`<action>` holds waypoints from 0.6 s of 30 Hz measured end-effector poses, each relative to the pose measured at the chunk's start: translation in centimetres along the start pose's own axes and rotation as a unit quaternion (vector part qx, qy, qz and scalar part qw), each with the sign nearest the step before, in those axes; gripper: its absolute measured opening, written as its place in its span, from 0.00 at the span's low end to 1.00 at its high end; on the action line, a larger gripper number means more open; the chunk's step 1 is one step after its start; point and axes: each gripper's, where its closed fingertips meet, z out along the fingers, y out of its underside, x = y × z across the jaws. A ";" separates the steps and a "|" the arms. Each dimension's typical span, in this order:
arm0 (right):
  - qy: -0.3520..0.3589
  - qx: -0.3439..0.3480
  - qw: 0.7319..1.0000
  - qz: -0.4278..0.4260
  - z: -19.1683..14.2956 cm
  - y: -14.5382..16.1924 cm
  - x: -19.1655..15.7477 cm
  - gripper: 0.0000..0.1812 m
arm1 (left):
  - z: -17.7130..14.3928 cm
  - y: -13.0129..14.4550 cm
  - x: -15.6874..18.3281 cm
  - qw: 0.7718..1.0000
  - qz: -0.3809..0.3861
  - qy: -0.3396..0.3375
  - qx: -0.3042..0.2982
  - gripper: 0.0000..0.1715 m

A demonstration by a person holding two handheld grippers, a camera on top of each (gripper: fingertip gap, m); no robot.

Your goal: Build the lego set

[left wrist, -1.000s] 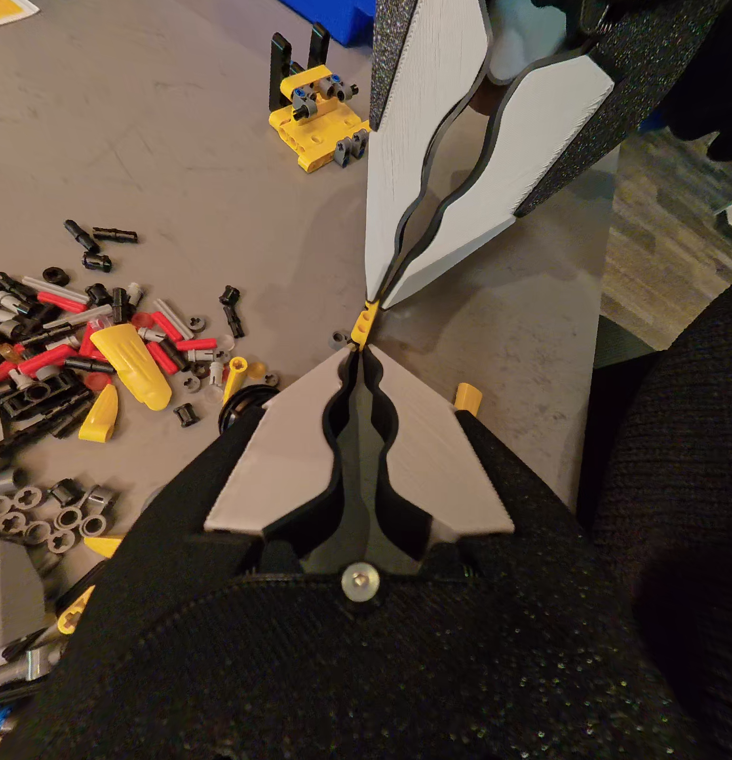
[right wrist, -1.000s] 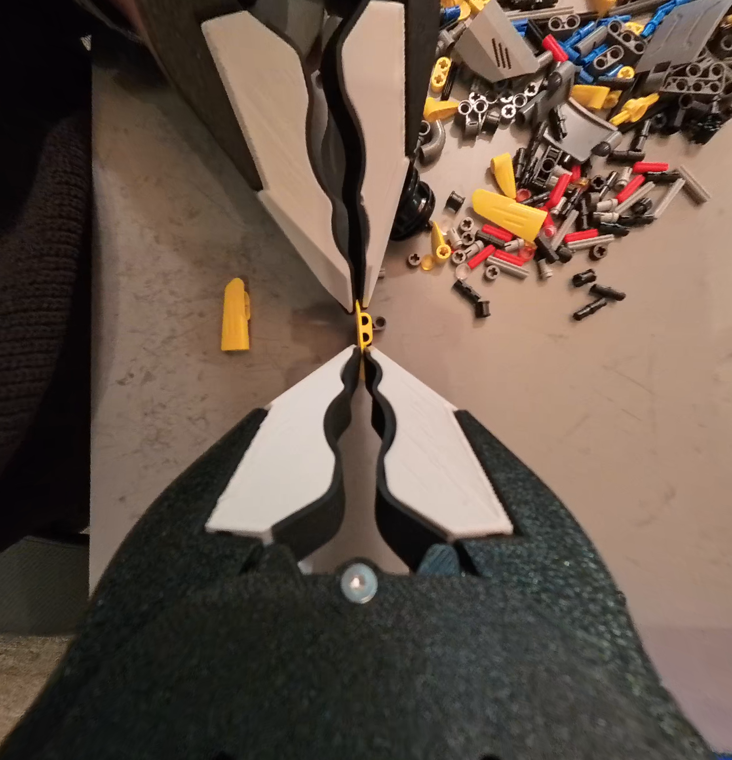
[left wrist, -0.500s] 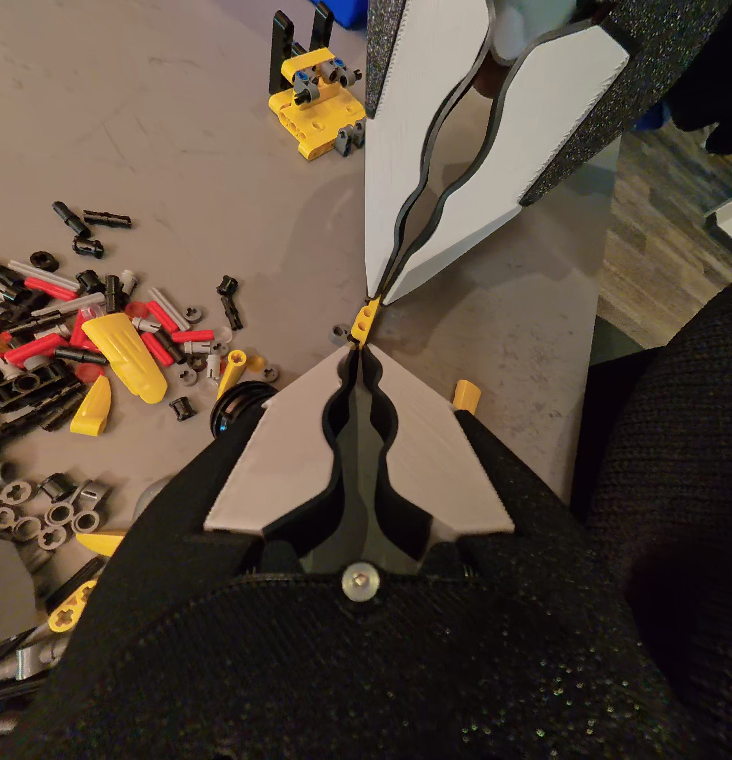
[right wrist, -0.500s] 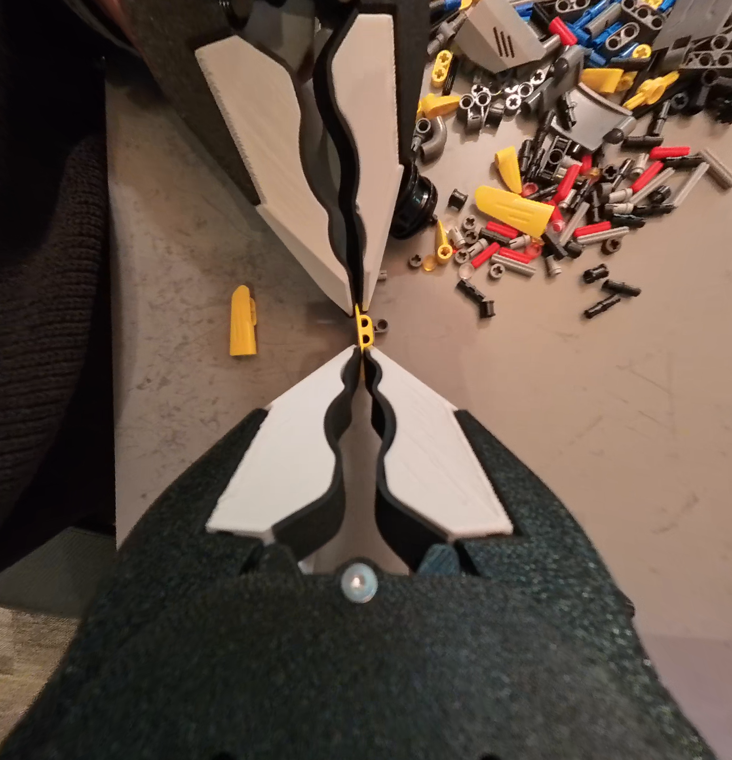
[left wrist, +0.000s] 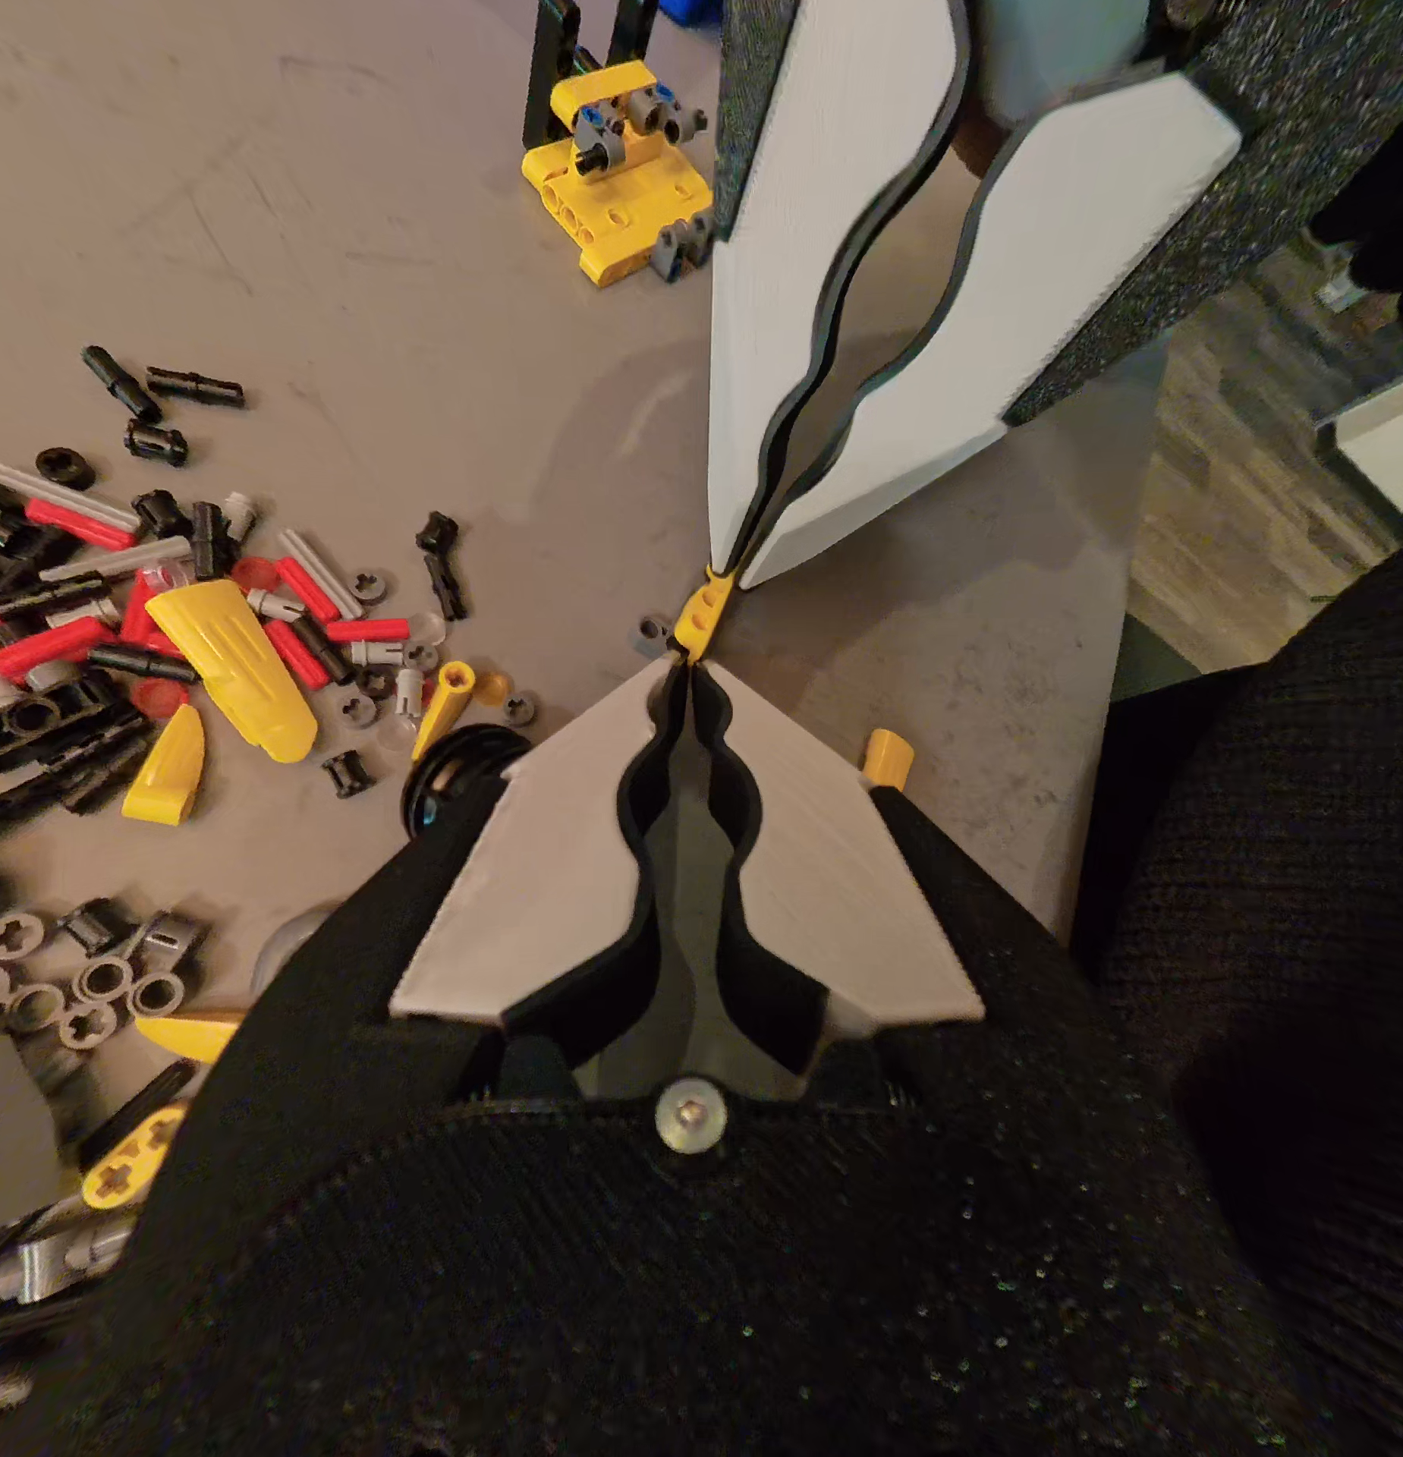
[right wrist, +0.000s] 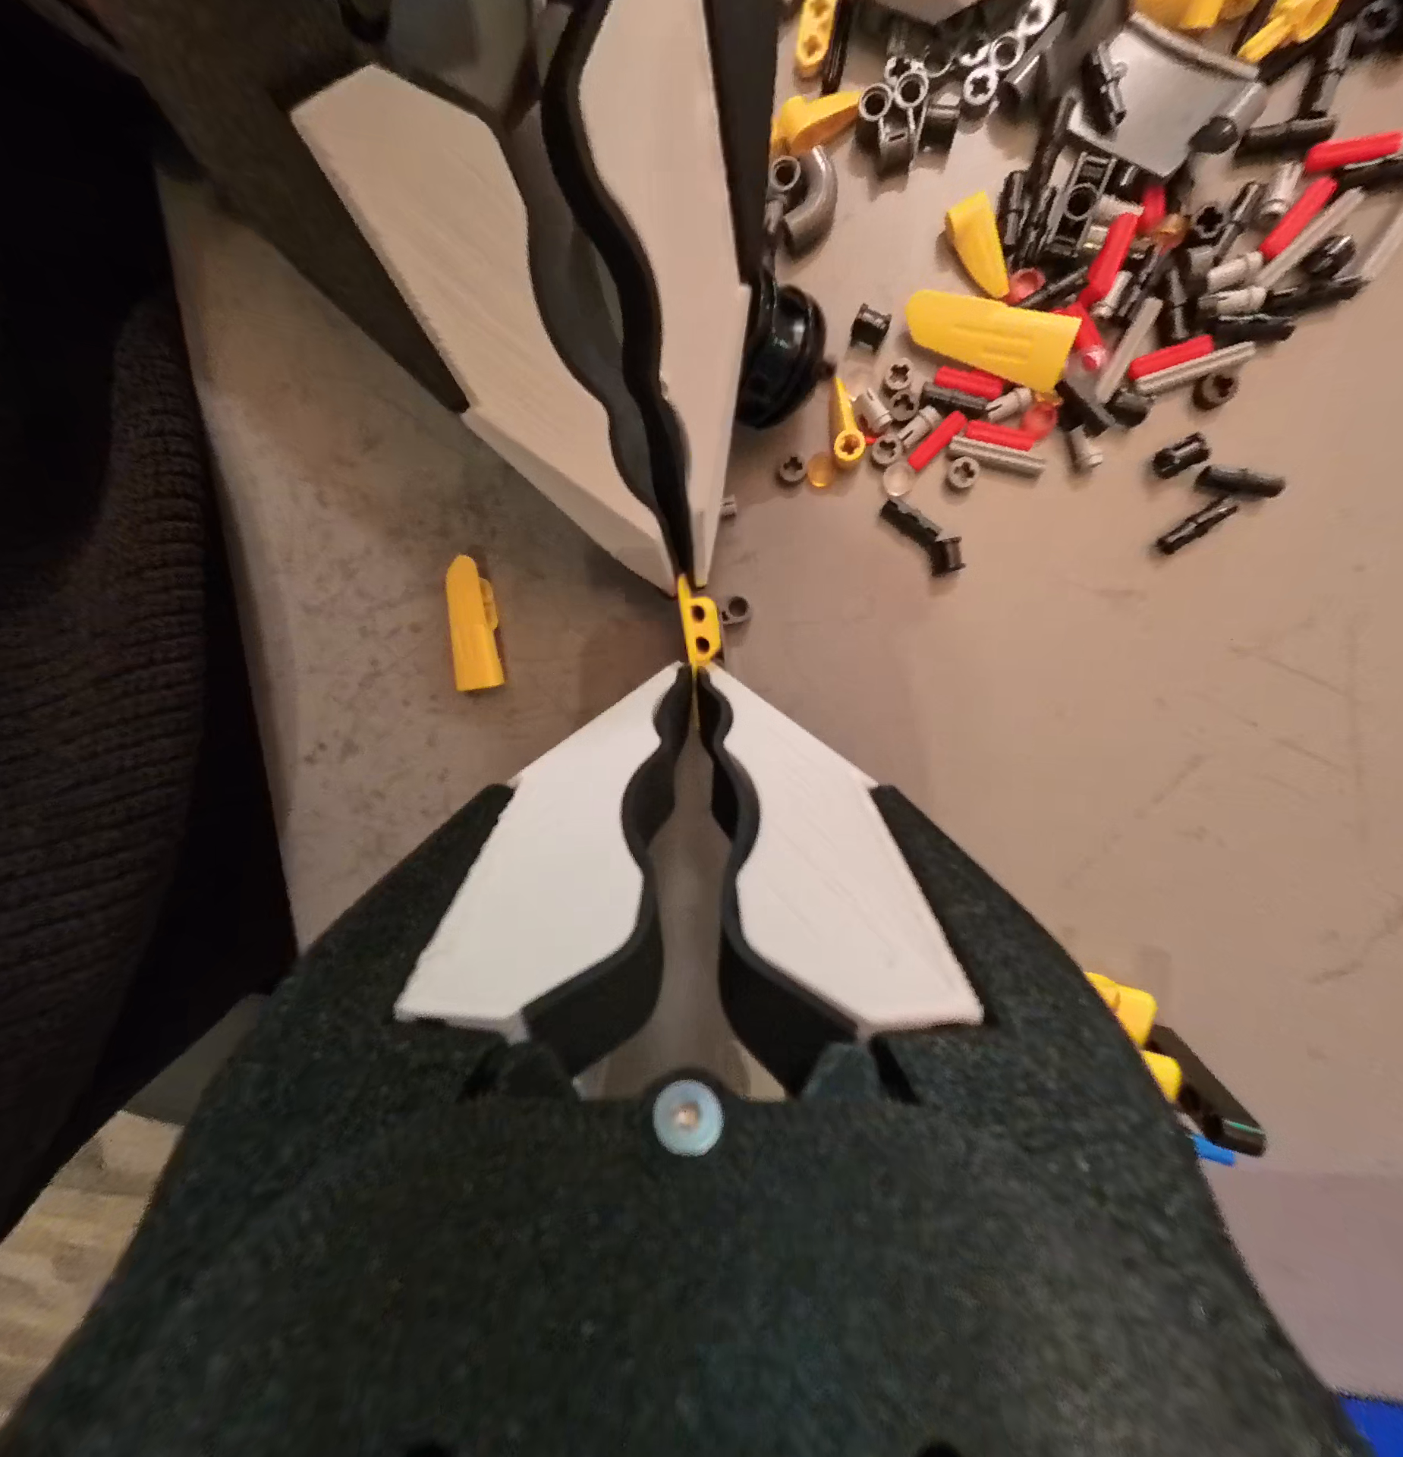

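- Yellow plastic, a small beam with holes, is pinched at both ends above the grey table: the left claw is clamped on its near end in the left wrist view, and the right claw is clamped on the other end.
- In the left wrist view, the right claw reaches in from the top; in the right wrist view, the left claw does the same.
- A small grey bush lies on the table just beside the beam.
- Loose parts lie in a heap to the left, with no box around them: red and grey pins, black connectors, and a yellow wedge-shaped panel.
- A black wheel is half hidden behind the left claw's body.
- A yellow cone-shaped piece lies alone near the table edge.
- A small yellow and black built block stands farther back, its black uprights cut off by the frame.
- A dark knitted sleeve fills the right side.
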 end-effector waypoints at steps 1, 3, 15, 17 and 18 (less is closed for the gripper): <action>-0.009 -0.002 1.000 0.008 0.0 0.0 0.0 0.00 | 0.0 0.0 0.0 1.000 -0.003 0.001 0.001 0.00; -0.028 -0.007 0.999 0.020 0.0 0.0 0.0 0.00 | 0.0 0.0 0.0 1.000 -0.004 0.001 0.000 0.00; -0.076 0.012 0.993 0.089 1.0 -1.3 -0.3 0.01 | 1.1 0.9 0.2 1.000 0.004 -0.009 -0.026 0.00; -0.066 -0.003 0.995 0.070 1.2 -1.3 -0.5 0.01 | 1.0 1.1 0.3 0.999 0.019 -0.020 -0.034 0.00; -0.050 -0.011 0.997 0.058 1.1 -1.2 -0.4 0.01 | 1.0 1.1 0.3 0.999 0.017 -0.019 -0.032 0.00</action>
